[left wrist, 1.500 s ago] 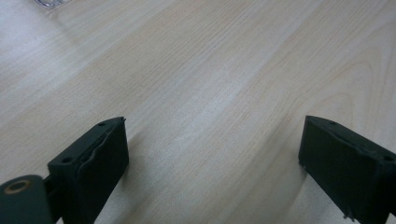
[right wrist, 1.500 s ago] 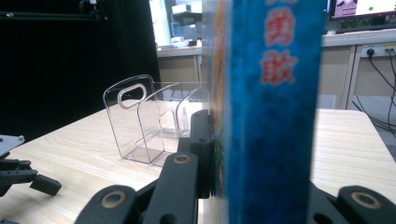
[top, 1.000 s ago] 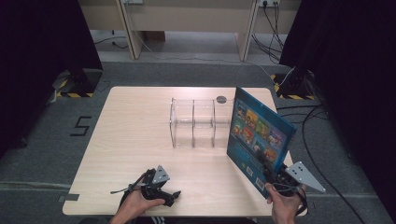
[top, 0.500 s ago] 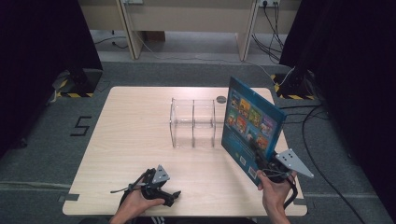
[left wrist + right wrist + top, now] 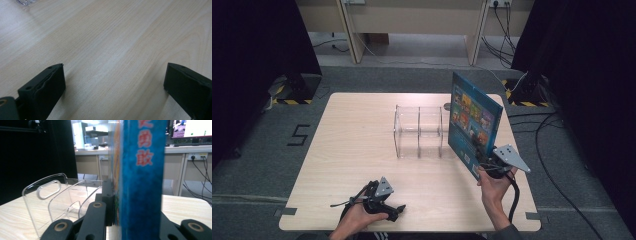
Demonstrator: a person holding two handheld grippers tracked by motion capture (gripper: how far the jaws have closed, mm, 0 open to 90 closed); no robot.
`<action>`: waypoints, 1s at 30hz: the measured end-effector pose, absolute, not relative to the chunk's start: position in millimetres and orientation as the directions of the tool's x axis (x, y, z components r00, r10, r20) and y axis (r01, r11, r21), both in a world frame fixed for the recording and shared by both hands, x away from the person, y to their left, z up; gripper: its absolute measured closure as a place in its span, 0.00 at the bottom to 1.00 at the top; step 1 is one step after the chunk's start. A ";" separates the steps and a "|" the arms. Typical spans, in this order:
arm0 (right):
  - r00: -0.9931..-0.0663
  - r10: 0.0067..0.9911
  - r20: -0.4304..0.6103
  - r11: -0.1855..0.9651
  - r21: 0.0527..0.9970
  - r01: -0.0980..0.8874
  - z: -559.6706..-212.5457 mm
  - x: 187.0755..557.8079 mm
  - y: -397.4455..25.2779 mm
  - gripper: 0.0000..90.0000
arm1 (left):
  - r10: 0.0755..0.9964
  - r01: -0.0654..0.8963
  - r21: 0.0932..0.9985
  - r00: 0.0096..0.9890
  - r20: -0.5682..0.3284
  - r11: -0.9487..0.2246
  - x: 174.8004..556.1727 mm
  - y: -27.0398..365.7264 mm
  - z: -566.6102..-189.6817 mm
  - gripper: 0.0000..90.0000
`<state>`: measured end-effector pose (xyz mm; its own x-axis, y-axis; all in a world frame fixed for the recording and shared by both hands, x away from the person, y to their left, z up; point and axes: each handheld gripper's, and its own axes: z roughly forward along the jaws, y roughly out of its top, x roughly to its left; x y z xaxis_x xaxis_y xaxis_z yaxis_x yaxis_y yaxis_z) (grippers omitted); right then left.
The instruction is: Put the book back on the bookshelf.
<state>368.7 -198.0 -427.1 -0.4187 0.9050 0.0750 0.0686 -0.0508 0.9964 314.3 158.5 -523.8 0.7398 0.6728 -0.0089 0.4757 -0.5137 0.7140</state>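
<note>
I hold a thin blue hardcover picture book [image 5: 473, 122] upright above the right side of the pale wooden counter [image 5: 347, 145], just beside the clear plastic three-slot file rack [image 5: 419, 131]. My right gripper [image 5: 486, 165] pinches the book at its lower corner, the jaws pressed against both covers (in the right gripper view the blue spine [image 5: 142, 177] rises straight up between them). My left gripper [image 5: 384, 205] rests on the counter near the front edge, its jaws spread wide with nothing between them. I judge the book stiff and fairly light, but its glossy covers may slip, and held by one corner it will want to swing. A firmer hold would sit nearer the middle of the bottom edge.
</note>
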 end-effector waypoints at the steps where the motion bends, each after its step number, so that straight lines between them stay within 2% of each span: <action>1: -0.419 0.905 0.071 -0.047 0.997 0.068 -427.5 370.2 -197.2 0.92 | 0.673 0.476 0.714 0.740 -0.009 -0.513 314.3 158.5 -523.9 0.03; 15: -0.400 0.915 0.056 -0.029 0.997 0.073 -434.0 391.8 -185.5 0.92 | 0.672 0.477 0.712 0.740 -0.009 -0.515 313.9 157.4 -524.1 0.02; 30: -0.382 0.924 0.018 -0.009 1.000 0.026 -438.4 412.5 -167.9 0.92 | 0.672 0.475 0.712 0.741 -0.008 -0.516 313.1 156.6 -524.8 0.00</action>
<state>412.5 -167.9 -438.4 -0.3818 0.9241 0.0181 0.0261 -0.0088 0.9996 313.1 156.6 -524.8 0.7409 0.6716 -0.0080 0.4755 -0.5161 0.7125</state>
